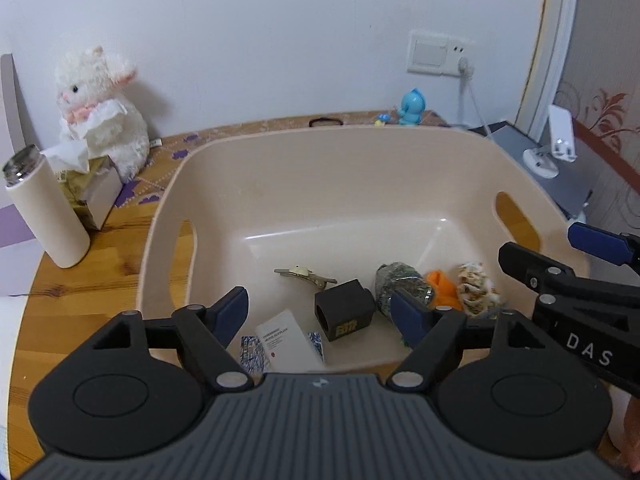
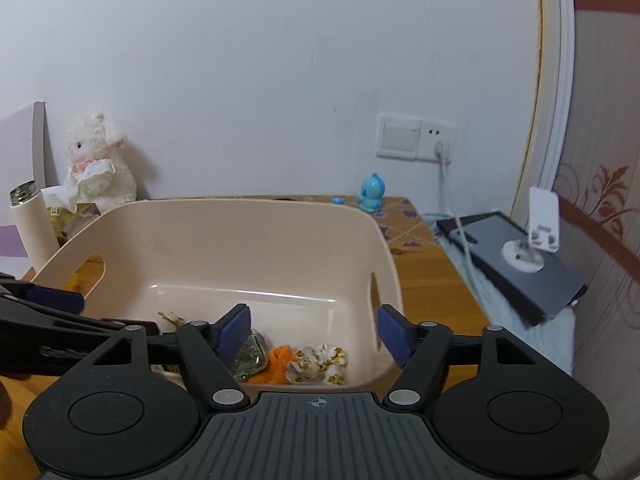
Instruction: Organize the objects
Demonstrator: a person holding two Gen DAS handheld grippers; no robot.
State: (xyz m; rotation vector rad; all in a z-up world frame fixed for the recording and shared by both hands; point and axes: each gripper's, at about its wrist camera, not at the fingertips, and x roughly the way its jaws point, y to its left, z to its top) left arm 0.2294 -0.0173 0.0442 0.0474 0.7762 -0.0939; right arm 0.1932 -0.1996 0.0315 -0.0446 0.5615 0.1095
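Glossy smooth plastic bin (image 1: 304, 184), centre frame; bare varnished wood table (image 1: 80, 276), lower left; fluffy plush lamb (image 1: 100, 108), upper left; matt flask (image 1: 48, 212) with shiny metal neck, left edge.

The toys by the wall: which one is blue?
The small blue figure standing near the wall socket. The other toy, the fluffy lamb at the far left, is white with pink trim.

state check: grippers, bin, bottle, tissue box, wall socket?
left hand-held gripper: open, empty, above bin
right hand-held gripper: open, empty, above bin
bin: upright, small items at near end
bottle: upright, cap off
tissue box: open, tissue sticking out
wall socket: plug inserted
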